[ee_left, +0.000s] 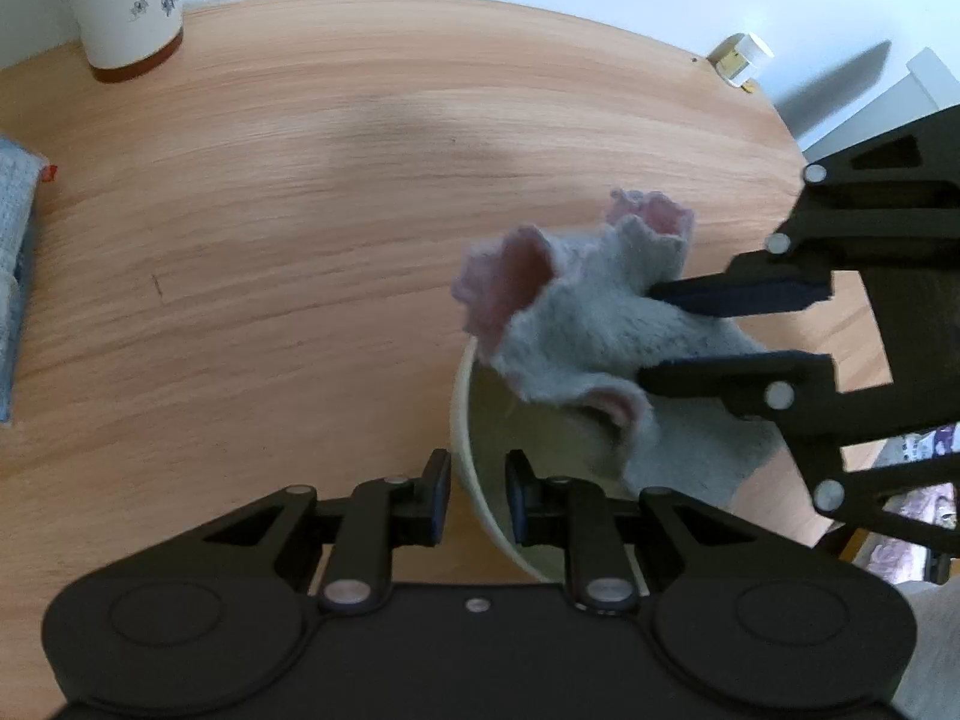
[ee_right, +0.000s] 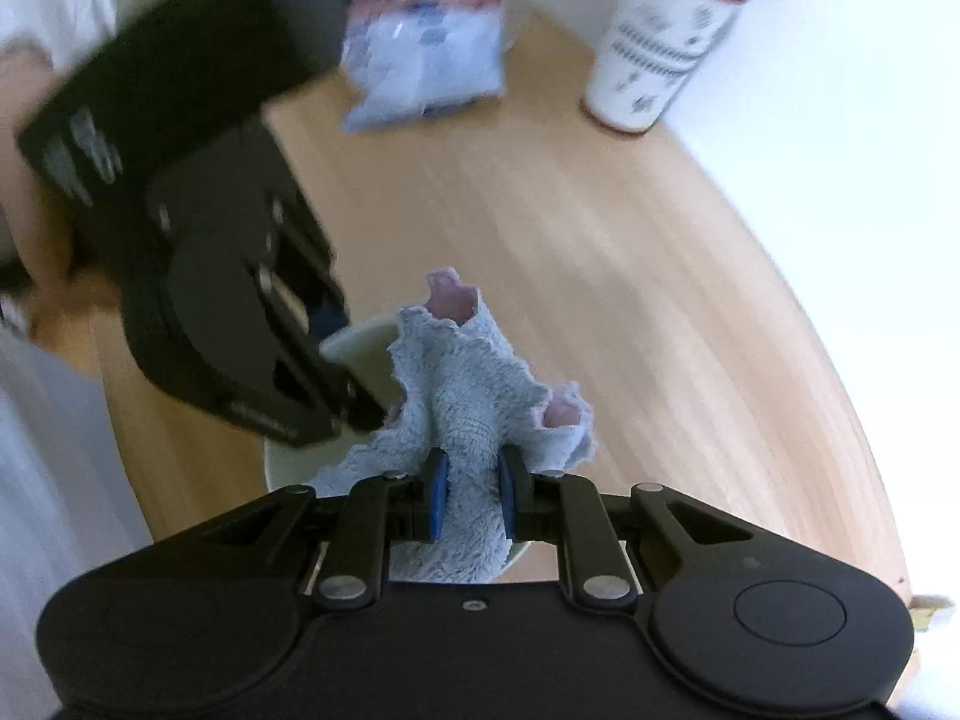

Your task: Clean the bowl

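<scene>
The wooden table (ee_left: 300, 192) carries a patterned cup (ee_left: 129, 0) at its far edge. Nearer, the left gripper (ee_left: 478, 495) pinches the rim of the pale bowl (ee_left: 465, 438), while the right gripper (ee_right: 469, 495) squeezes a fluffy grey cloth (ee_left: 594, 324) (pink underneath) bunched over the bowl's opening.

Left gripper (ee_left: 477, 495) clamped on the wall of a pale bowl (ee_left: 465, 420), one finger inside, one outside. Right gripper (ee_left: 645, 333) reaching in from the right, pinching a fluffy grey cloth (ee_left: 588, 324) with pink lining over the bowl's opening. Wooden table (ee_left: 300, 210) beneath; patterned cup (ee_left: 126, 0) far left, folded blue towel (ee_left: 15, 276) at the left edge.
</scene>
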Motion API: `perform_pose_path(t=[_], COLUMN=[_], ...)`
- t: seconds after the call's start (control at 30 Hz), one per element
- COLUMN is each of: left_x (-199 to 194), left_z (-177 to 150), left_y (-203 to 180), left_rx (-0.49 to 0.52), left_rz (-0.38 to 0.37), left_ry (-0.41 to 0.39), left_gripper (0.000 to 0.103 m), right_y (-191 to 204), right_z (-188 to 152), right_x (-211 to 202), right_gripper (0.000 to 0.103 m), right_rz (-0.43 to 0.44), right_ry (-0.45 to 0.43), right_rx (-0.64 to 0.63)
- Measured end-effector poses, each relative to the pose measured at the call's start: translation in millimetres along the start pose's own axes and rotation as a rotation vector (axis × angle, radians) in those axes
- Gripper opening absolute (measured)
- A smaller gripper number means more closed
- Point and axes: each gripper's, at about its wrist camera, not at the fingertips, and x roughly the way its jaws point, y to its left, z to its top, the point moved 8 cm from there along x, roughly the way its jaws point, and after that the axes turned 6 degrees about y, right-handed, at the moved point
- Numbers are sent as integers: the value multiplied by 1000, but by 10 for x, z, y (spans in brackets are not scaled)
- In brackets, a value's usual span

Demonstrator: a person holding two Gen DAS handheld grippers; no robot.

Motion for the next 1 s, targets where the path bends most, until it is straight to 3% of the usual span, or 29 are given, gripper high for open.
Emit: perform_pose_path(t=[0.2, 0.43, 0.7, 0.9, 1.0], left_x=[-34, -97, -94, -111, -123], left_z=[-5, 10, 40, 75, 96], left_y=[-86, -21, -80, -33, -33], left_rx=[80, 55, 51, 17, 5], left_rz=[41, 57, 71, 46, 29], left_ry=[7, 1, -23, -39, -45], left_gripper=[18, 18, 19, 19, 19], right_y=[80, 51, 72, 111, 81], right_z=[89, 80, 56, -22, -41], right_x=[256, 316, 402, 283, 151], right_gripper=[19, 16, 14, 15, 15], right_rz=[12, 62, 33, -70, -95], right_ry=[-15, -19, 54, 103, 97], right_rx=[-5, 59, 28, -68, -59])
